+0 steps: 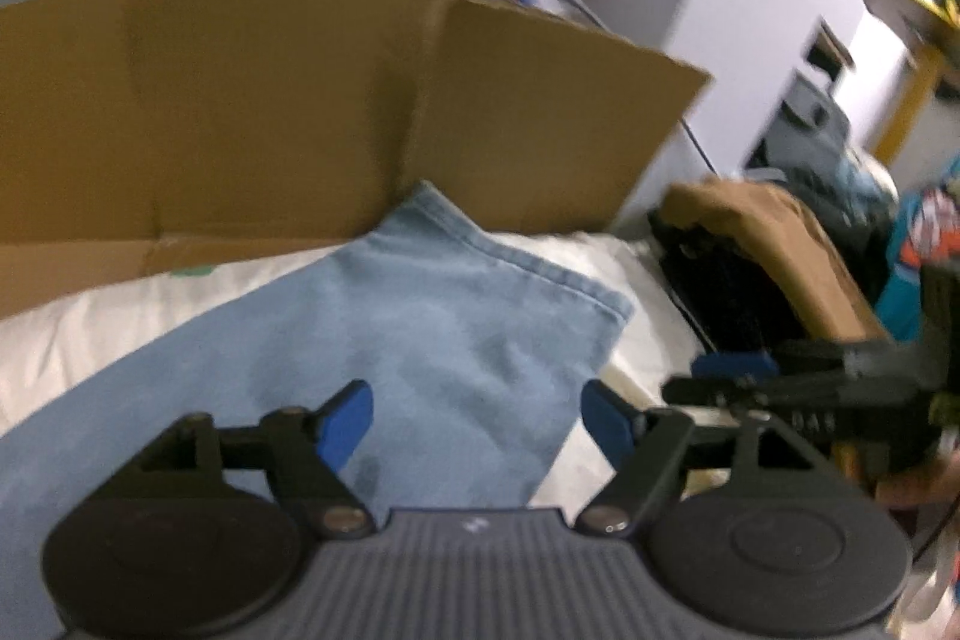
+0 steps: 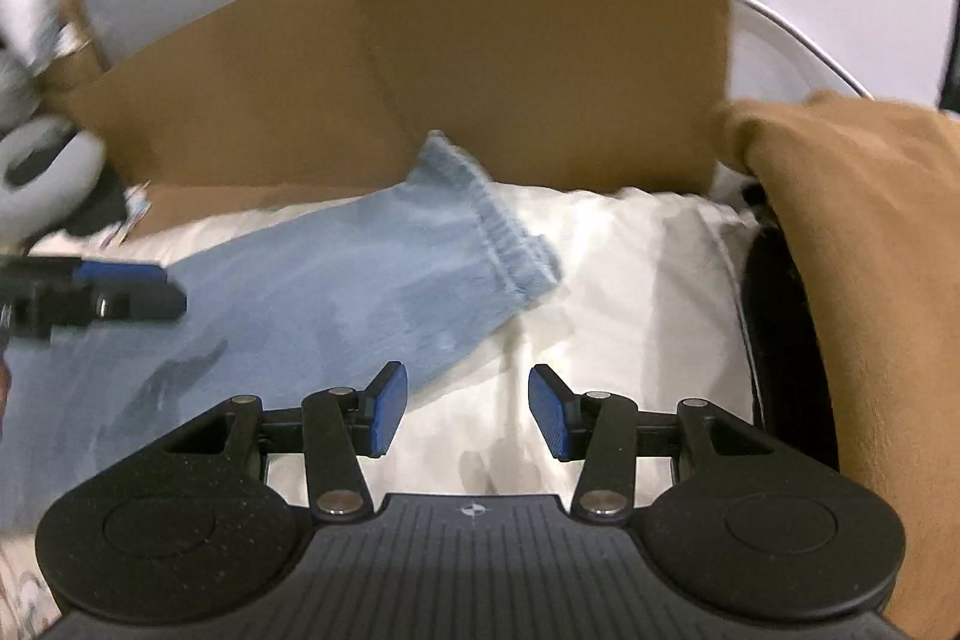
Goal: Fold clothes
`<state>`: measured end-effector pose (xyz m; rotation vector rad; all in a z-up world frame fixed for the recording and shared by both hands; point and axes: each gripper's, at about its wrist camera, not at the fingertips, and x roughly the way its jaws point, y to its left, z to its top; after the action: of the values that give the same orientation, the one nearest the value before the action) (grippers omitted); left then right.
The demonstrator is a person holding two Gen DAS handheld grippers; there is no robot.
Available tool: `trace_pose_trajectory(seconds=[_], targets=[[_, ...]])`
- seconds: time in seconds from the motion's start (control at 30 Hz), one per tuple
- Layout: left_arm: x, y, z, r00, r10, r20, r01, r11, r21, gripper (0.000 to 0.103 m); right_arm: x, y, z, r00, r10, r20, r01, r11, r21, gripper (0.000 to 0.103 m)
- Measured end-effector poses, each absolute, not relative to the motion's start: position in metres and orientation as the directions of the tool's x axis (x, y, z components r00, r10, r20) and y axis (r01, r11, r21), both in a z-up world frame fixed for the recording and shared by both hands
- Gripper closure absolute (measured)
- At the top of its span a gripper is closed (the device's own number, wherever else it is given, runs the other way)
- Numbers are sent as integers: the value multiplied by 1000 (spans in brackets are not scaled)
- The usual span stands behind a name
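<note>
Both tongs, left [image 1: 477, 421] and right [image 2: 468, 409], tilt downward, jaws apart and empty. The jeans leg [image 2: 336, 292] lies lengthwise on the white bedding [image 2: 630, 280], its hem toward the cardboard [image 2: 480, 58].

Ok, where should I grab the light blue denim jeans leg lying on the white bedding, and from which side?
Take the light blue denim jeans leg at its stitched hem cuff, near the brown cardboard sheet. The hem is a thick edge, and its near corner lies on bare white bedding. Come from the bedding side with the open right gripper, sliding one of its fingers under.
</note>
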<state>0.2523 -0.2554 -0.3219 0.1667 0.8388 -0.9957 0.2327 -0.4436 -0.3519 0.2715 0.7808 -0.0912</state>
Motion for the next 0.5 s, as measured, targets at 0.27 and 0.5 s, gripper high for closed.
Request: trace_pose_trajectory(seconds=[0.27,0.5], targets=[[234,-299,-341,223,-672,-706,870,464,-167,25,231,-456,-361,704,-18,-710,255,940,229,40],[223,-316,-353,229,-638,-735,875,467,-132,25,225,-462,-367,698,-6,-716,243,943,229,34]])
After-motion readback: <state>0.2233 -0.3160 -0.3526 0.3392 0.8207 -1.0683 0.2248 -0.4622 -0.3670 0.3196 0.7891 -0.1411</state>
